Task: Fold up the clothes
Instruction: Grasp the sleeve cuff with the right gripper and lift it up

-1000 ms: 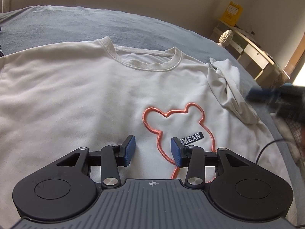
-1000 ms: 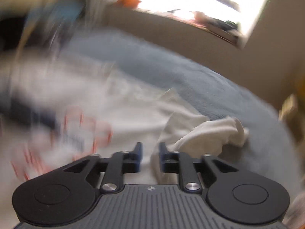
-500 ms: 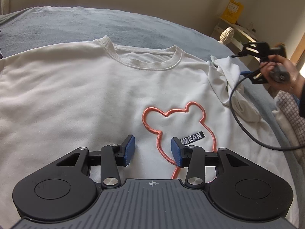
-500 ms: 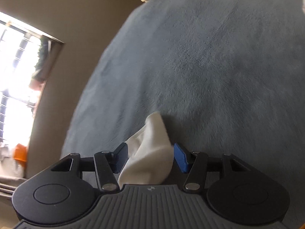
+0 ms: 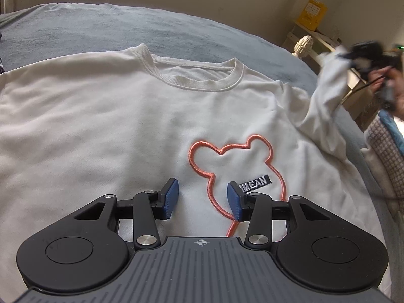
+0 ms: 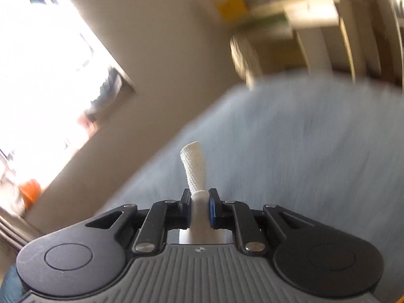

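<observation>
At the bed's right edge, I am closing the right gripper (image 6: 199,197) on the sleeve cuff (image 6: 194,166), its sleeve (image 5: 325,106) running leftward to the sweatshirt (image 5: 113,116) lying flat under the unclenched, empty left gripper (image 5: 202,199).

A white cotton sweatshirt (image 5: 121,116) with an orange embroidered bear outline (image 5: 234,166) lay flat on a grey-blue blanket (image 5: 101,25). The left gripper (image 5: 202,198) hovered over it, jaws apart, while the blurred right gripper (image 5: 366,53) held its sleeve (image 5: 325,101) raised.

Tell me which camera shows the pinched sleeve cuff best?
The right wrist view: the ribbed sleeve cuff sticks up sharply between the closing right gripper pads. The left wrist view shows it only blurred, far off at its right edge.
</observation>
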The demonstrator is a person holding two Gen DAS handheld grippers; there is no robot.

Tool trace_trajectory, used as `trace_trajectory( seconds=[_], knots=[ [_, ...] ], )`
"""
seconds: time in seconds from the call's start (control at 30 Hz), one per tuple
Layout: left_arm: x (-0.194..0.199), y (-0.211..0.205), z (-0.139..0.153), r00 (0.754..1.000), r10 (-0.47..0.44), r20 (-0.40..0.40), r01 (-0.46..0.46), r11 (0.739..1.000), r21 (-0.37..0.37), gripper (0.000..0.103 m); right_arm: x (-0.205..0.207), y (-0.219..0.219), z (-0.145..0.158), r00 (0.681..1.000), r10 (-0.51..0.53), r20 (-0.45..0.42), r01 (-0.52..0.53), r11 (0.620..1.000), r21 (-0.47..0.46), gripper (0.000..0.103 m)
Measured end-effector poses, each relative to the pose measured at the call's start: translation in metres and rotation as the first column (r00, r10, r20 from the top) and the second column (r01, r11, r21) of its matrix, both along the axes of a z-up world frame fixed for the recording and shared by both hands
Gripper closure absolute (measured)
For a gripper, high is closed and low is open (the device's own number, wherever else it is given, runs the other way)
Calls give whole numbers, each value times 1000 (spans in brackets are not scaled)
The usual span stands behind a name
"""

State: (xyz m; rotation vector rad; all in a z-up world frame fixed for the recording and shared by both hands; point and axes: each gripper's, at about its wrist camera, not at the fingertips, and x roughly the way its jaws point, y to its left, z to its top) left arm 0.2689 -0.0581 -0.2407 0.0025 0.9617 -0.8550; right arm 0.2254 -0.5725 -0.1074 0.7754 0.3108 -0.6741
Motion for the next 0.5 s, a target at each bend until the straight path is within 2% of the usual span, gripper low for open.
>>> trace_trajectory(
  seconds=[0.13, 0.23, 0.33, 0.5],
  knots=[
    [4, 2, -1, 1000, 6, -22, -6, 1000, -15, 60, -53, -12, 72, 990, -84, 109, 98, 987, -128, 89],
    [5, 4, -1, 999, 16, -41, -17, 999, -28, 60, -74, -14, 117, 976, -143, 165, 175, 965, -196, 89],
    [4, 3, -1, 999, 18, -35, -19, 1000, -21, 60, -96, -17, 144, 968, -168, 186, 209, 951, -228, 89],
    [-1, -5, 0, 1000, 12, 3, -12, 1000, 12, 58, -103, -3, 138, 972, -154, 176, 191, 956, -220, 89]
  ],
)
